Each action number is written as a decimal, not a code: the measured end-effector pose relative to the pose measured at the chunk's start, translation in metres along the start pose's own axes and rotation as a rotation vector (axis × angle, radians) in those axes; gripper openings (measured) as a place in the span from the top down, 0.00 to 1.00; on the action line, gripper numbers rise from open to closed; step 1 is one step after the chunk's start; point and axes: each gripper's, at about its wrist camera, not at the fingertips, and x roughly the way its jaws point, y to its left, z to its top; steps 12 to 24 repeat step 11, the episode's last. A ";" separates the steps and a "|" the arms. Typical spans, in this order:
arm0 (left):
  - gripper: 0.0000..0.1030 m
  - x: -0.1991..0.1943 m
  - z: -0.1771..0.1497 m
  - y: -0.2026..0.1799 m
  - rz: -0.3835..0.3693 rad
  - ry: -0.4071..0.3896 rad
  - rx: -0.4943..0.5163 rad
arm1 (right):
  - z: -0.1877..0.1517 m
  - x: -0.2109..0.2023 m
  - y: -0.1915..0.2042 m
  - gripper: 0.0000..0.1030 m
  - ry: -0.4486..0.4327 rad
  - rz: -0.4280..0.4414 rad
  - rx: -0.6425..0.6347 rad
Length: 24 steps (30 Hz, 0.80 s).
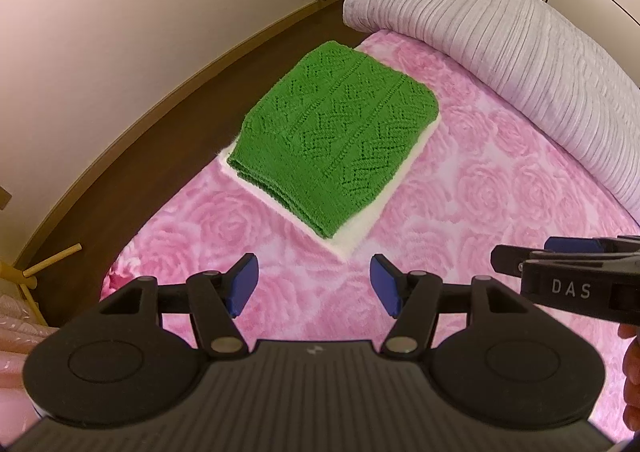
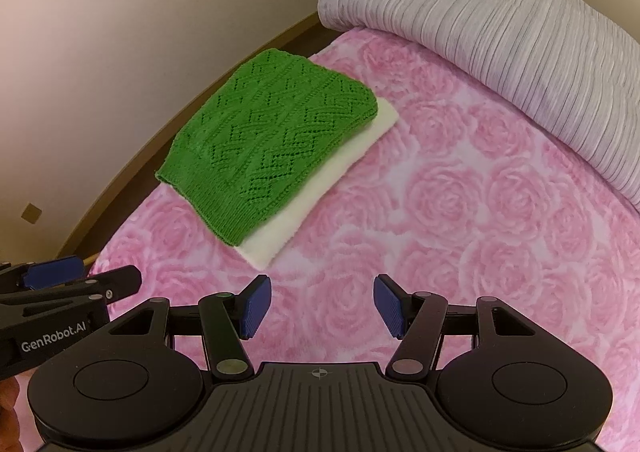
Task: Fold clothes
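A folded green knit sweater (image 1: 332, 140) lies on top of a folded white garment (image 1: 360, 228) on the pink rose-patterned bed cover (image 1: 460, 180). The stack also shows in the right wrist view: the green sweater (image 2: 264, 140) on the white garment (image 2: 304, 212). My left gripper (image 1: 314, 284) is open and empty, held above the bed cover short of the stack's near corner. My right gripper (image 2: 322, 306) is open and empty, beside the left one. The right gripper's side shows at the right edge of the left wrist view (image 1: 560, 264), and the left gripper's side at the left edge of the right wrist view (image 2: 68, 280).
A grey ribbed blanket (image 1: 500, 44) is rolled along the far right of the bed. A brown bed frame (image 1: 132, 140) and a beige wall (image 1: 120, 12) run along the left. A wooden stand (image 1: 36, 272) is at the lower left.
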 end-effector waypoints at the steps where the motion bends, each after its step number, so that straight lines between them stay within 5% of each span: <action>1: 0.43 0.000 0.001 0.001 0.003 -0.002 0.000 | 0.001 0.001 0.000 0.41 0.000 -0.001 0.000; 24: 0.43 -0.011 -0.001 0.004 0.014 -0.052 0.011 | 0.000 -0.005 0.012 0.41 -0.022 -0.003 -0.014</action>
